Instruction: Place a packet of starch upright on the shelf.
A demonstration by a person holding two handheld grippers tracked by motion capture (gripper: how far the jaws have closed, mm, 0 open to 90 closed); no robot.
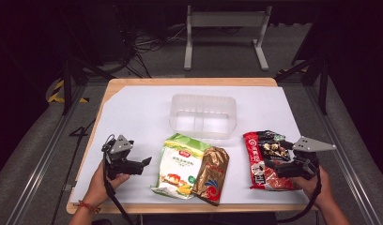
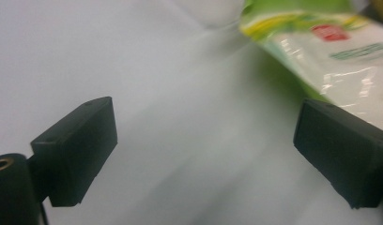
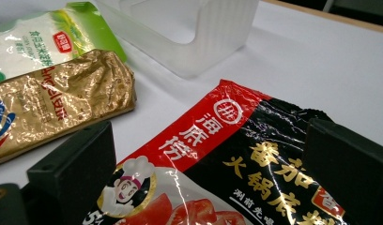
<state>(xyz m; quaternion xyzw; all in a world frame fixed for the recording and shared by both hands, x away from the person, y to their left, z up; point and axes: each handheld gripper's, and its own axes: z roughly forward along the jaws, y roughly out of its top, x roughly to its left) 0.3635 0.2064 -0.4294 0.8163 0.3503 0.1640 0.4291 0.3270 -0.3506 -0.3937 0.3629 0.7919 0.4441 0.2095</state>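
Three snack/food packets lie flat on the white-covered desk (image 1: 133, 108), near side, all in front of the clear plastic bin (image 1: 202, 115) that sits at centre, a bit farther back. The bin looks empty and open-topped, so the likely job is loading the packets into it.

Right hand-held gripper (image 1: 286, 161): jaws spread wide, nothing pinched. It sits low over the near-right part of the red-and-black packet (image 1: 264, 159), which lies at the right of the desk, just right of the bin's near corner. In the right gripper view the red-and-black packet (image 3: 218, 178) lies between and under the two jaws, not pressed by either. Reads as lined up for a grab on this packet, jaws kept wide because the packet is broad and flat.

Left hand-held gripper (image 1: 143, 164): also spread, empty. It rests near the desk's left side, pointing right toward the green-and-white packet (image 1: 178, 164). In the left gripper view the green-and-white packet (image 2: 340, 51) shows beyond the right jaw, apart from both jaws; bare desk between them. Probably waiting or starting its approach.

The gold packet (image 1: 210, 173) lies partly on top of the green-and-white one, on its right edge, so that one likely has to go first or get slid off. Thin foil and flat-lying bags: an edge pinch could slip.
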